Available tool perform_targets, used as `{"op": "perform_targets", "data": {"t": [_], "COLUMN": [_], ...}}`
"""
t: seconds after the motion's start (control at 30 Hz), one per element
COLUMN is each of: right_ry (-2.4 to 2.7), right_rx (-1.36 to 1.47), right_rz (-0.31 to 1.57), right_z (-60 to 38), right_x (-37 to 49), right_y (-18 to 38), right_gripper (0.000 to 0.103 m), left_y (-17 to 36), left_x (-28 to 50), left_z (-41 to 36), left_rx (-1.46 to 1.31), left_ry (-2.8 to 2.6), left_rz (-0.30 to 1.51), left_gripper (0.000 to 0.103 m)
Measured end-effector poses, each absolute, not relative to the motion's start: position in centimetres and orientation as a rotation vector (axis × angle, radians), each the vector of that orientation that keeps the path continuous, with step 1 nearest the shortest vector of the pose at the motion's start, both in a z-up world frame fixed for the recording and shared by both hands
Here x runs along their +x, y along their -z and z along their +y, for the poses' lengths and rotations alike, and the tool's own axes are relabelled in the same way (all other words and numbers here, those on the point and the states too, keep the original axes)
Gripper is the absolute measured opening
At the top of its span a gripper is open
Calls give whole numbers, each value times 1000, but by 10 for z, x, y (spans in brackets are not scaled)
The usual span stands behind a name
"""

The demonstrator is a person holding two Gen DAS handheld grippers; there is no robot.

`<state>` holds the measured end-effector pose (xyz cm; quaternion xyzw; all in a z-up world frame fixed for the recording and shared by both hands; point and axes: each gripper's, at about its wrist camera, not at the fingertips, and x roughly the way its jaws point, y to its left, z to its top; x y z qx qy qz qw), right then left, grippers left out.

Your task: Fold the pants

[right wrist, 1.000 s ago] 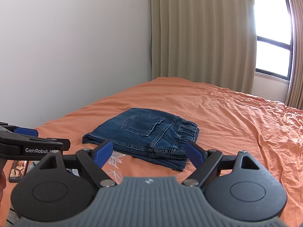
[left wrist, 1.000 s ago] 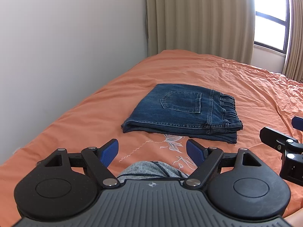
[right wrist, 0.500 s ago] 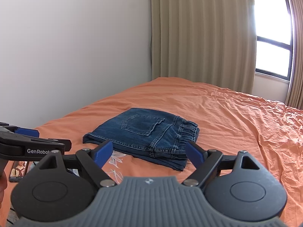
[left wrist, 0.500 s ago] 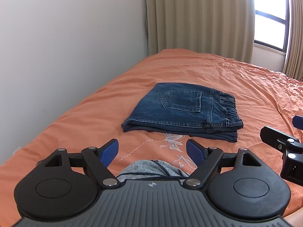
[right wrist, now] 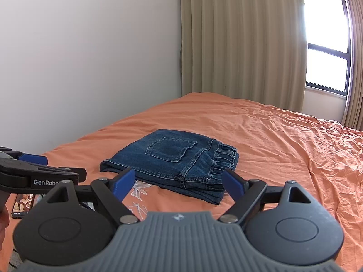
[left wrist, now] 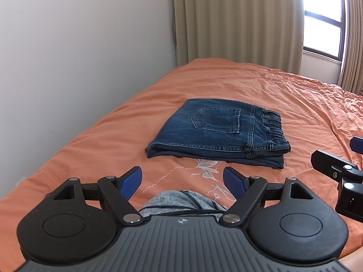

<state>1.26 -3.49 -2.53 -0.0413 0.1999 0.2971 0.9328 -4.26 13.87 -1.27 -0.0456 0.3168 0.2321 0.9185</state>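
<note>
Blue jeans (left wrist: pixel 217 131) lie folded in a neat flat stack on my orange bed (left wrist: pixel 283 95), back pocket facing up, waistband to the right. My left gripper (left wrist: pixel 182 182) hangs near them with its jaws wide apart and holding nothing. My right gripper (right wrist: pixel 179 182) has its jaws spread and bare too. Both are apart from the jeans.

The left gripper (left wrist: pixel 182 182) hangs level with its blue-padded fingers (left wrist: pixel 131 182) spread wide, gripping nothing. The right gripper (right wrist: pixel 179 183) is just beside it at the same height, jaws equally wide apart and empty.
</note>
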Motion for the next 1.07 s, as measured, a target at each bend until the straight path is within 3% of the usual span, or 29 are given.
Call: {"op": "perform_targets", "data": {"t": [1.07], "right_ry": [-601], "right_rx": [-93], "right_rz": [420], "right_z": [-35], "right_x": [11], "right_y": [25], "right_gripper": [80], "left_y": [9], "left_x": [-38], "left_z": [137], "left_rx": [-23], "left_ry": [-489], "left_rz": [620], "left_gripper": [95]}}
